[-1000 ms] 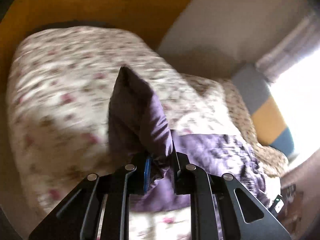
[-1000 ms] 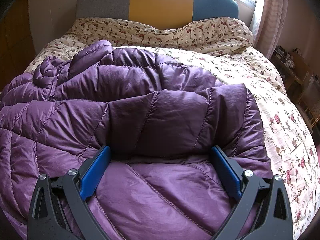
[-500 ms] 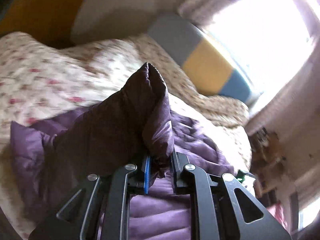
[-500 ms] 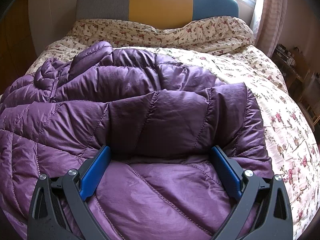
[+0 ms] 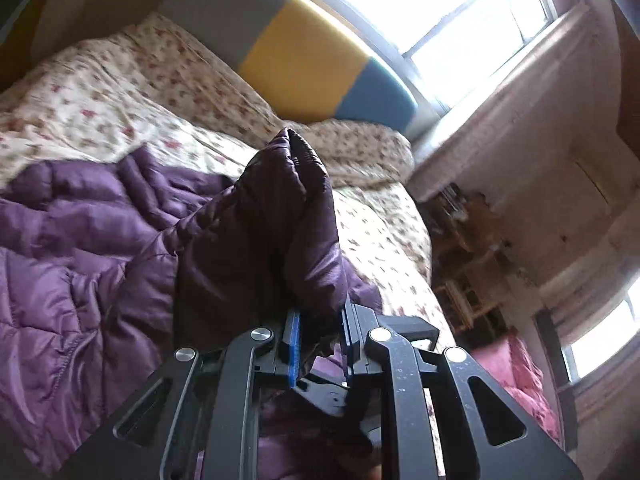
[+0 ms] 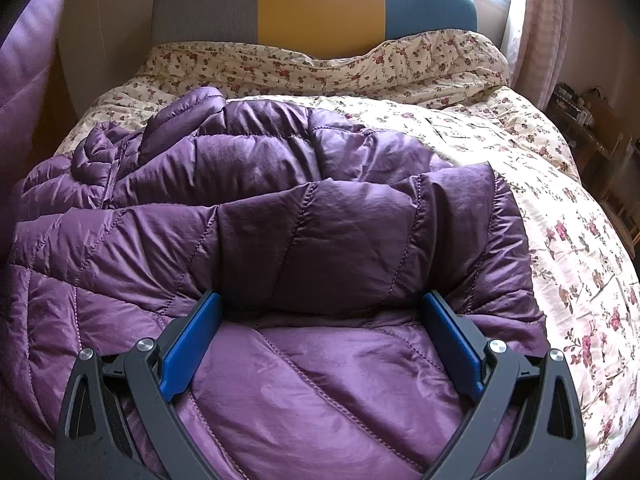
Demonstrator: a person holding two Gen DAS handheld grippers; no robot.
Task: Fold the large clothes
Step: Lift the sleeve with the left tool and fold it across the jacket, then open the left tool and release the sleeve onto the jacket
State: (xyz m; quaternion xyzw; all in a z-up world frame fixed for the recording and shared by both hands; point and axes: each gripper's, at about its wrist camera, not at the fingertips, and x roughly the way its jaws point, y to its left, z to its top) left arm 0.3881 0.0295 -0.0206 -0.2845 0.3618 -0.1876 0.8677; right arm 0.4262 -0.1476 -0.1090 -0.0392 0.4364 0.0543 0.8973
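Observation:
A purple quilted puffer jacket (image 6: 280, 208) lies spread on a bed with a floral cover (image 6: 560, 208). My left gripper (image 5: 318, 320) is shut on a fold of the jacket (image 5: 276, 224), which stands up in a peak between the fingers above the rest of the jacket (image 5: 68, 264). My right gripper (image 6: 320, 320) is open wide, its blue pads (image 6: 192, 344) resting low on the jacket with a folded-over panel just beyond them. A lifted piece of purple fabric (image 6: 24, 88) shows at the far left of the right wrist view.
A grey, yellow and blue headboard (image 6: 320, 4) stands at the bed's far end below a bright window (image 5: 460, 12). A curtain (image 6: 548, 20) hangs at the right. Cluttered shelves (image 5: 464, 264) and a pink item (image 5: 516, 376) stand beside the bed's right side.
My left gripper has swung from the bed's left side toward the headboard and window, carrying the pinched jacket fold over the jacket. The right gripper has stayed put, open.

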